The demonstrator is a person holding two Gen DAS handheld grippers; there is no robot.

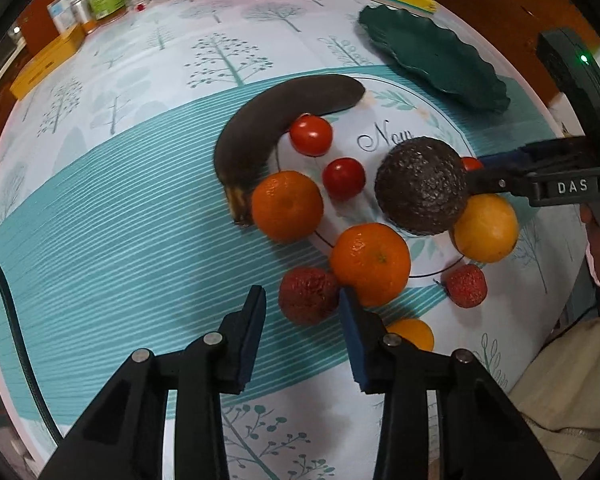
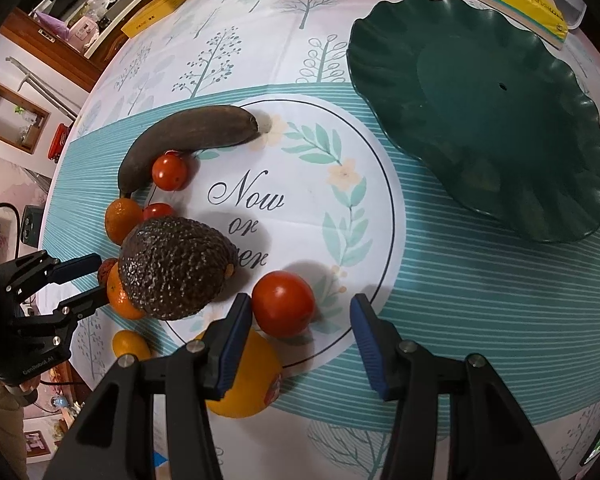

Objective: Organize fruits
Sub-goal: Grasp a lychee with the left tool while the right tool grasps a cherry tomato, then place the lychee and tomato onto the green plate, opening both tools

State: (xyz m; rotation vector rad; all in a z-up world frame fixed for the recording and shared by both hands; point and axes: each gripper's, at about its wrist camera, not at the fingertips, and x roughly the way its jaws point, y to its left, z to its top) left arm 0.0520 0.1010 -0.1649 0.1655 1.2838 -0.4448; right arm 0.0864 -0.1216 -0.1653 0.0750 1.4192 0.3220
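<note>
Left wrist view: the left claw (image 1: pixel 302 300) points steeply down at the bench (image 1: pixel 140 240) with a rough red lychee (image 1: pixel 308 296) between its blue pads. One pad looks to touch the fruit, while a sliver of cloth shows beside the other, so I cannot tell whether the lychee is pinched. It sits on the near side of the avocado (image 1: pixel 420 186), with a mandarin (image 1: pixel 370 264) lying between the two and touching the lychee. A second mandarin (image 1: pixel 287 206) lies further to the picture-left of the avocado, against the stem end of a blackened banana (image 1: pixel 268 128) that curves round beyond it. Two small tomatoes (image 1: pixel 311 135) rest between the banana and the avocado. A second lychee (image 1: pixel 466 285) lies near the avocado on its near right, beside a yellow orange (image 1: pixel 486 228) that touches the avocado.

In the right wrist view, the right claw (image 2: pixel 298 312) also points steeply down, its fingers spread with nothing gripped. A larger tomato (image 2: pixel 284 304) stands between them, close to one pad and clear of the other, just beside the avocado's broad end. The yellow orange is partly hidden under that near finger.

The green scalloped plate (image 2: pixel 480 120) sits empty, well apart from the avocado across the printed circle. A yellow tissue box (image 2: pixel 520 0) lies beyond the plate.
</note>
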